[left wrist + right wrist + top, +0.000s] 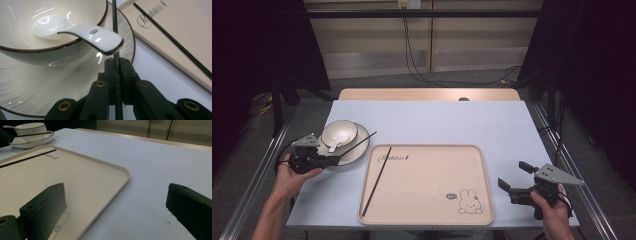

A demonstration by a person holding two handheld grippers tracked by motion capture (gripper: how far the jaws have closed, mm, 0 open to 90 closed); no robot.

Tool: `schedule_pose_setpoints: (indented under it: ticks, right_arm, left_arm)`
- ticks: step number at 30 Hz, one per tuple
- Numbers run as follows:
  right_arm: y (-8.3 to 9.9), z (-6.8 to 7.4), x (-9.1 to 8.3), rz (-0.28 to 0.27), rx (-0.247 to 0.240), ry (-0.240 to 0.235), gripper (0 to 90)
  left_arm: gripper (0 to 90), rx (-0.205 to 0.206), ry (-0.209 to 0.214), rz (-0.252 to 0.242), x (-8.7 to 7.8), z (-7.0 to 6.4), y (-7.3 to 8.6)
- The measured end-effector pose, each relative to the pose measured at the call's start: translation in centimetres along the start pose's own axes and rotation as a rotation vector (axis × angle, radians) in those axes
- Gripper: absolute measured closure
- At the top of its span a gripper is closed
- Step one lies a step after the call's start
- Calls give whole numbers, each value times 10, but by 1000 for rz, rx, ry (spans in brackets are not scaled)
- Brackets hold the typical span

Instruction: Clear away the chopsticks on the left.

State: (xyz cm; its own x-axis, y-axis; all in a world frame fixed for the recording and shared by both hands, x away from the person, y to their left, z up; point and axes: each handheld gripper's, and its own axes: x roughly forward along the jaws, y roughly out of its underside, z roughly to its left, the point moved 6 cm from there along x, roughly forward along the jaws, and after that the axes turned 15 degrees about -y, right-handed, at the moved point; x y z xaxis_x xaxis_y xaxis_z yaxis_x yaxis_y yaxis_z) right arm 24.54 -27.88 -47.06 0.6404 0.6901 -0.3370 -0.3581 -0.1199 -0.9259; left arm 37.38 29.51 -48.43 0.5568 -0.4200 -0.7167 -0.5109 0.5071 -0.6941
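Where we hold the left gripper (pixel 333 160) beside the plate (pixel 357 150), its fingers clench one chopstick (pixel 358 142); our right gripper (pixel 513 176) hangs released beside the tray (pixel 484 185).

Bowl (pixel 339 133) on plate (pixel 355 149), left of tray (pixel 427 185); spoon (pixel 335 143) in bowl. One chopstick (pixel 377 180) lies on tray's left part.

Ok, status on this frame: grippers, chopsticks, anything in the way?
Left gripper shut on one chopstick over the plate. Right gripper open, idle. Other chopstick on tray. Spoon handle close.
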Motion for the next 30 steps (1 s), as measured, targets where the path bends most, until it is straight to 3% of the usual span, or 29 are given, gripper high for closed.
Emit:
schedule_pose_setpoints:
  ticks: [4, 7, 16, 20, 24, 30]
  right_arm:
    - [0, 0, 0, -1, -1, 2, 25]
    - [0, 0, 0, -2, -1, 0, 25]
    - [0, 1, 0, -3, -4, -3, 25]
    - [0, 1, -1, -3, -3, -4, 25]
    - [-1, 1, 0, -4, -6, -6, 25]
    - [-1, 1, 0, -5, -6, -8, 25]
  left_arm:
    - [859, -42, 14, -32, -7, -3, -2]
    - [858, -55, 18, -17, -11, -7, 1]
    - [857, -128, 29, -55, -24, -18, 3]
    - [856, -168, 21, -59, -34, -25, 5]
    - [856, -172, 26, -64, -38, -33, 6]
    - [857, -212, 6, -85, -46, -50, 7]
